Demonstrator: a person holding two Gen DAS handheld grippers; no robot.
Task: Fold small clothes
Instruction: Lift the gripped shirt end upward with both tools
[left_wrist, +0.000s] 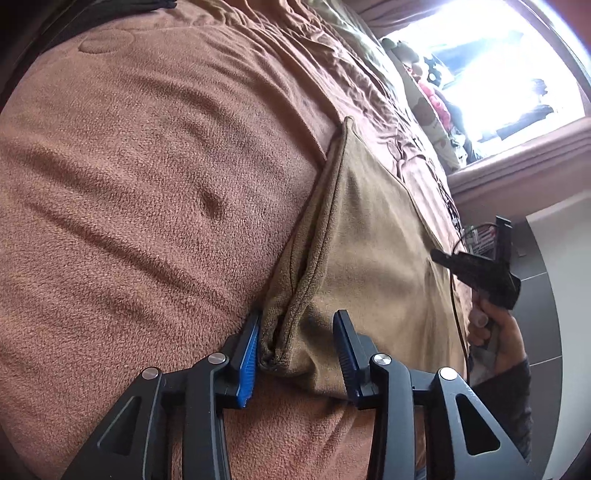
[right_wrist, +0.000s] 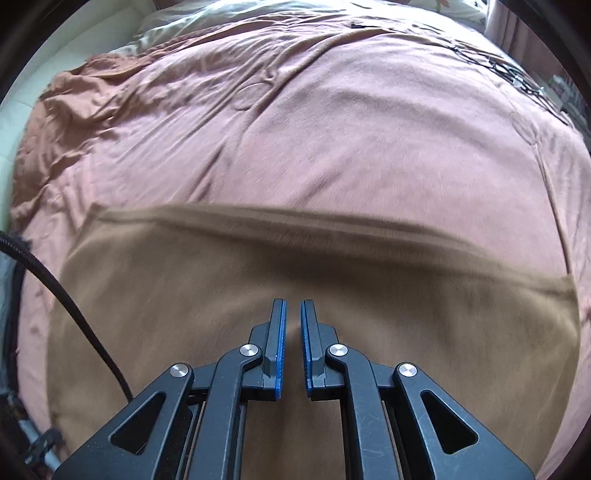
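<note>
Left gripper (left_wrist: 295, 341): jaws stand wide, straddling the bunched corner of the tan cloth (left_wrist: 369, 229). One blue pad touches the hemmed edge; the other stands clear of it, so nothing is clamped.

Right gripper (right_wrist: 292, 325): jaws drawn to a narrow gap, with nothing seen between the pads. It hovers over the middle of the same cloth, which fills the lower half of the right wrist view. That view is motion-blurred, so contact with the fabric cannot be told.

Location of the task item: the tan cloth lies spread on the brown fleece blanket (left_wrist: 147, 184) covering the bed. At its left edge, layers are doubled, with a seam line running away from the left gripper.

Handling judgement: a soft, light, fleecy fabric, limp and not fragile. It will drape and sag when lifted, and may cling to the blanket pile. The best hold is the hemmed corner between the left jaws, where the layers stack thick; a matching corner suits the other gripper.

Beyond: a person's hand (left_wrist: 491, 328) grips the right tool's handle. A pillow and a bright window (left_wrist: 498, 74) lie farther off.

Markings: no legible brand, label or writing.
</note>
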